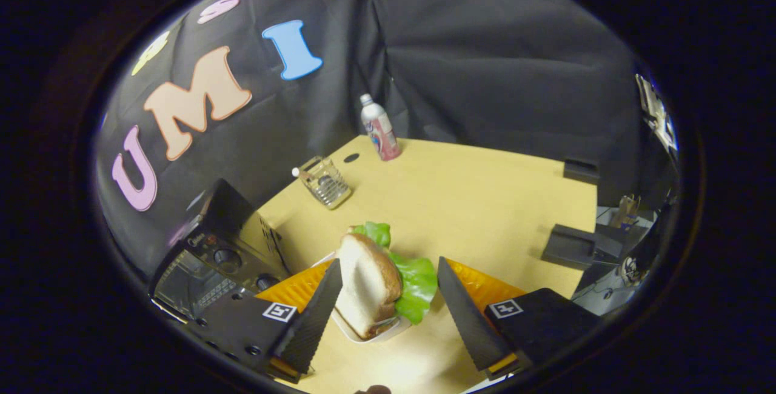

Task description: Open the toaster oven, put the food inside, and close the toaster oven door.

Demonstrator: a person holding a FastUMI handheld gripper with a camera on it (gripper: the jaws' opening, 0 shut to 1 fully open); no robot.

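- A sandwich (370,282) — two slices of bread with green lettuce hanging out of one side — stands on edge in a small white dish (370,334) on a pale wooden desk (485,200).
- The claw (388,309) is spread wide, one finger on each side of the sandwich. The left finger (315,315) is at or very near the bread face; the right one stands clearly apart from the lettuce. It holds nothing yet.
- Standing upright, the sandwich offers its two flat bread faces to the fingers — probably why the claw straddles it this way, lined up to squeeze across the slices.
- The toaster oven (212,260), black with round knobs on its front panel, sits on the desk just to the left of the claw, close to the sandwich. Its glass door looks shut, though only a corner of it is visible, so I judge this loosely.
- Beyond the sandwich, near the booth's back wall, a wire basket (326,182) and a small bottle (379,127) with a white cap stand well apart from the food.
- Two dark blocks (573,245) rest at the desk's far right edge.
- Judgement: with the door seemingly closed, opening the oven may have to come before the food can go in.
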